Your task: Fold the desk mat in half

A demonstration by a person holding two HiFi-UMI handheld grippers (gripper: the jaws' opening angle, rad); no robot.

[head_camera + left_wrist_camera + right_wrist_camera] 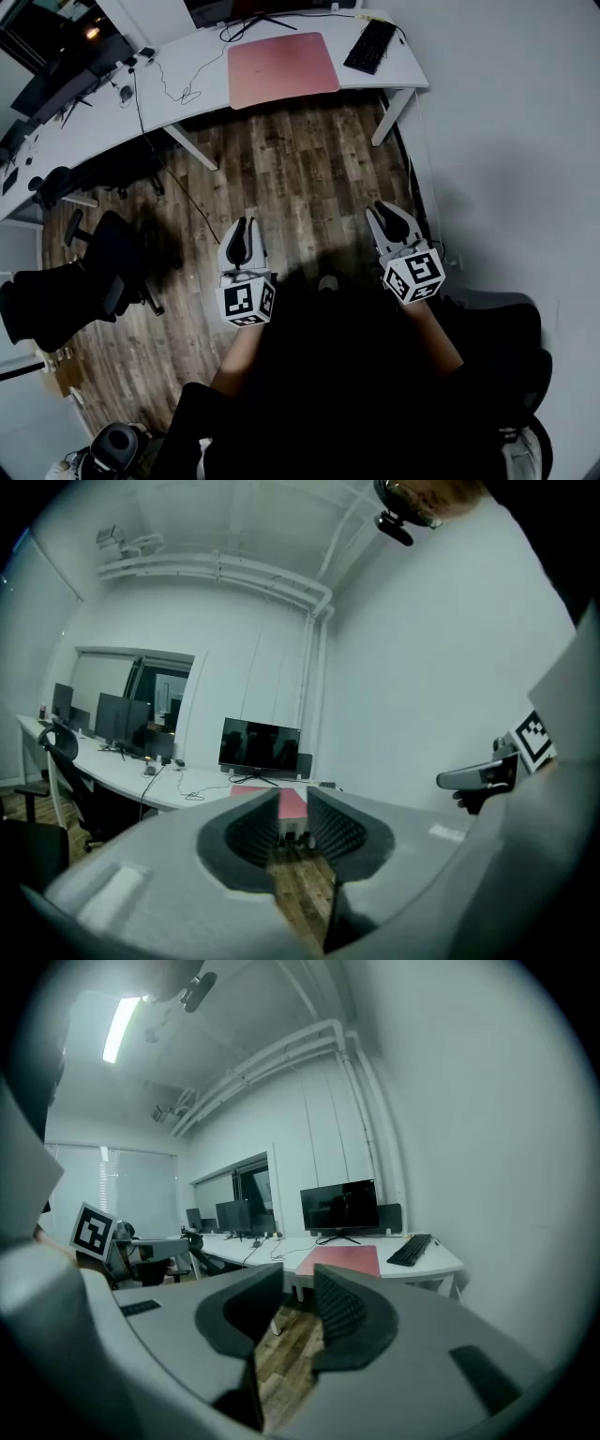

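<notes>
The pink desk mat [281, 67] lies flat and unfolded on the white desk [178, 89] at the far end of the room, beside a black keyboard [370, 45]. Both grippers hang over the wooden floor, well short of the desk. My left gripper [246, 225] is shut with nothing in it, and so is my right gripper [382, 210]. In the left gripper view the mat [248, 789] shows far beyond the closed left gripper [292, 810]. In the right gripper view the mat [342, 1260] lies ahead of the right gripper [298, 1281].
A monitor [339, 1207] stands behind the mat, with cables [178, 80] running leftward over the desk. Black office chairs [98, 267] stand at the left. A white wall [506, 141] bounds the right side. Wooden floor [300, 178] lies between me and the desk.
</notes>
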